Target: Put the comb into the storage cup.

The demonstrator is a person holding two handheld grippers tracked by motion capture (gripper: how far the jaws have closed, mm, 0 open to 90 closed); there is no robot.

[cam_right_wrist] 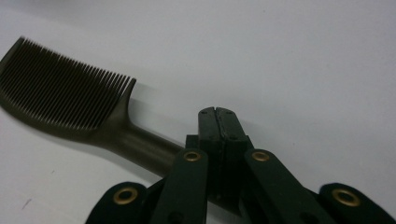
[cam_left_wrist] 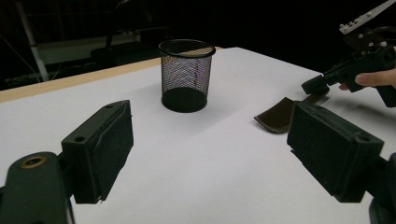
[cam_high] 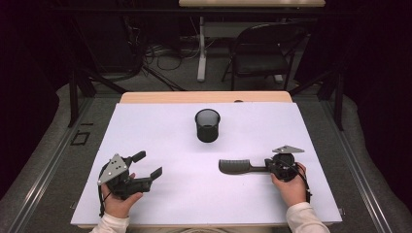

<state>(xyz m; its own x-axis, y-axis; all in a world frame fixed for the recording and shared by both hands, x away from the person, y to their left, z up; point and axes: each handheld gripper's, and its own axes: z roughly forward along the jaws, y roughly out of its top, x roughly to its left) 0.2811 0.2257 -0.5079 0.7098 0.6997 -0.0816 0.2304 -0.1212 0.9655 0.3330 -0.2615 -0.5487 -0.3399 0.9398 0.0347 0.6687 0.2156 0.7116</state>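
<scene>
Item: one dark olive-brown plastic comb with a long handle and a broad head of fine close-set teeth, lying flat on the white-covered table, right of centre and nearer the person than the cup. By its look it is light, stiff and thin, with a smooth handle likely to slip or pivot if pinched off-centre; the teeth are the delicate part and best left alone. Sensible hold: the handle, close to where it widens into the head, so the comb stays level. Right gripper: fingers drawn together, the handle's end running under them; whether they truly clamp it or merely rest beside it cannot be told for sure. Left gripper: fingers spread wide, nothing between them, resting at the table's near left. Also present: one black wire-mesh cylindrical cup, upright and empty, centre-back of the table, well apart from the comb. Count: combs, one; cups, one; grippers, two.
</scene>
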